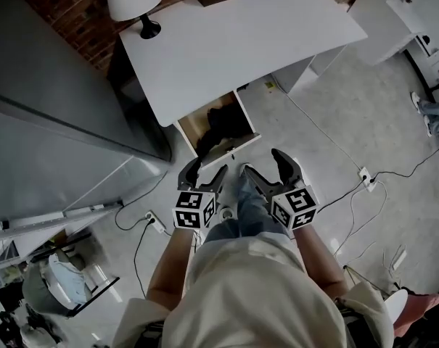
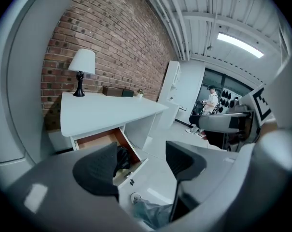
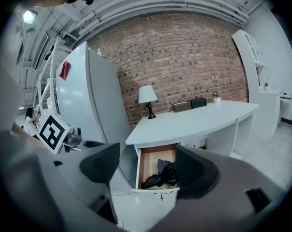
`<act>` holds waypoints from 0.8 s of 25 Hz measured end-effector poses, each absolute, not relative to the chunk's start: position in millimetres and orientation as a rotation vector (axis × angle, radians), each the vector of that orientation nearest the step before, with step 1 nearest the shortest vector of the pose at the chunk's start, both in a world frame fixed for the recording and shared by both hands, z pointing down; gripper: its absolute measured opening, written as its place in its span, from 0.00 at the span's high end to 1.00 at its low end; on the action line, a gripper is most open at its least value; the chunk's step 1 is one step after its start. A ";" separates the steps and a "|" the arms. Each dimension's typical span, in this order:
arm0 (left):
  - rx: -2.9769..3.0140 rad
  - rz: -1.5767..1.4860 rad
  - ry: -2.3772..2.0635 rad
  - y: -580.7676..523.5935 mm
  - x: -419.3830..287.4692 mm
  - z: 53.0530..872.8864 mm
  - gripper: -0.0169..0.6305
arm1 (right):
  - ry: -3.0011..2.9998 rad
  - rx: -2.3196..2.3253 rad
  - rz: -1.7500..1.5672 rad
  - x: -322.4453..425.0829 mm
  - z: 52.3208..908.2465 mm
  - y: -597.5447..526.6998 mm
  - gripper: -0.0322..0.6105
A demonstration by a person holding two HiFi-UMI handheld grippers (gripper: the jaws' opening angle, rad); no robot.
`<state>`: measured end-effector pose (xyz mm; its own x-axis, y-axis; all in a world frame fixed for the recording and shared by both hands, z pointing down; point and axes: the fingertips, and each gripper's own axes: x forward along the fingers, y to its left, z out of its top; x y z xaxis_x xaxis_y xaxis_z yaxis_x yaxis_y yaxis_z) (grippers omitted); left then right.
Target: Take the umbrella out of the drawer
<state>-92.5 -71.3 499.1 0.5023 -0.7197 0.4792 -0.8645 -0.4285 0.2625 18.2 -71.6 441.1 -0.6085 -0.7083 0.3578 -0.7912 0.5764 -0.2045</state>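
Desk [image 1: 241,42] overhang is the biggest hazard: the white top juts over the far part of the open drawer [image 1: 192,127], so a gripper lifted too steeply out of it could knock the underside. The drawer stands pulled out toward the person at the desk's left end. A shove on its near front panel would likely slide it back in and close off the reach.

The umbrella [image 1: 223,120] lies inside it, a dark, folded, crumpled bundle. If only loose fabric gets pinched, the canopy may unfurl, or a rib may snag on the drawer wall on the way up.

Both tools are well short of it, over the floor. The left gripper [image 1: 206,171] has its 2 jaws spread with nothing between them. The right gripper [image 1: 266,165] is likewise spread and empty. Sending both in at once risks them bumping each other in the narrow opening.

Smallest, a power strip [image 1: 367,177] sits on the floor at the right, wired across the walking space, and could catch a foot on a careless step forward.
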 end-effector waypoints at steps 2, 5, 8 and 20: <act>2.264 0.427 -1.298 -89.1 -86.8 511.5 0.51 | -2.566 1.198 0.518 19.2 448.0 -85.1 0.41; 2.258 0.451 -1.290 -115.1 -77.5 529.9 0.51 | -2.558 1.136 0.530 22.0 458.6 -106.8 0.41; 2.240 0.506 -1.275 -139.2 -70.0 554.8 0.51 | -2.549 1.108 0.564 24.8 471.4 -129.5 0.42; 2.126 0.815 -1.139 -197.9 -59.5 689.8 0.41 | -2.482 1.126 0.667 41.0 544.0 -203.6 0.42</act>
<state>-59.5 -197.9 689.8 0.4466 -0.5035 0.7396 -0.8626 -0.4619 0.2064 41.0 -203.6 544.0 -0.6312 -0.6118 0.4767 -0.7683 0.5772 -0.2765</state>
